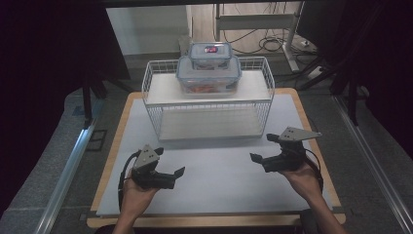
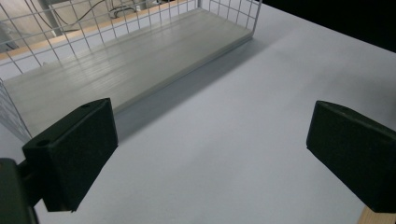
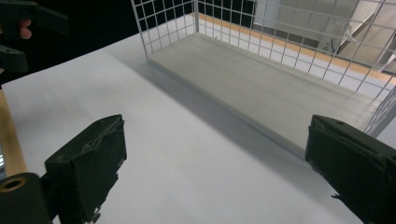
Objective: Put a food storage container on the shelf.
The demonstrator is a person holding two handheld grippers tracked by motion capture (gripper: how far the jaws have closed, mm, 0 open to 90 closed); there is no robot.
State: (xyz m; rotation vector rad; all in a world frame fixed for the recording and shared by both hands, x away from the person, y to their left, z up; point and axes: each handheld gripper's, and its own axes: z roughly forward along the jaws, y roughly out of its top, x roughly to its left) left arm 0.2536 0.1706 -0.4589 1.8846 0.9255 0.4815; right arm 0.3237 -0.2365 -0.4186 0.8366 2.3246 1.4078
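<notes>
A white wire rack (image 1: 265, 83) stands at the back of the white table mat (image 1: 219, 185). On its upper shelf sits a large clear lidded container (image 1: 208, 75) with orange contents, and a smaller lidded container (image 1: 210, 52) is stacked on top of it. The lower shelf (image 2: 126, 65) (image 3: 261, 84) is bare. My left gripper (image 1: 169, 161) (image 2: 210, 149) hovers open over the mat at the front left, nothing between its jaws. My right gripper (image 1: 263, 147) (image 3: 219, 163) is open at the front right, near the rack's right corner, also holding nothing.
The mat lies on a wooden table (image 1: 113, 151) whose edge shows around it. Dark curtains (image 1: 44, 58) flank both sides. Behind the rack are a desk frame (image 1: 253, 22) and cables (image 1: 272, 44) on the floor. The left gripper (image 3: 18, 28) appears far off in the right gripper view.
</notes>
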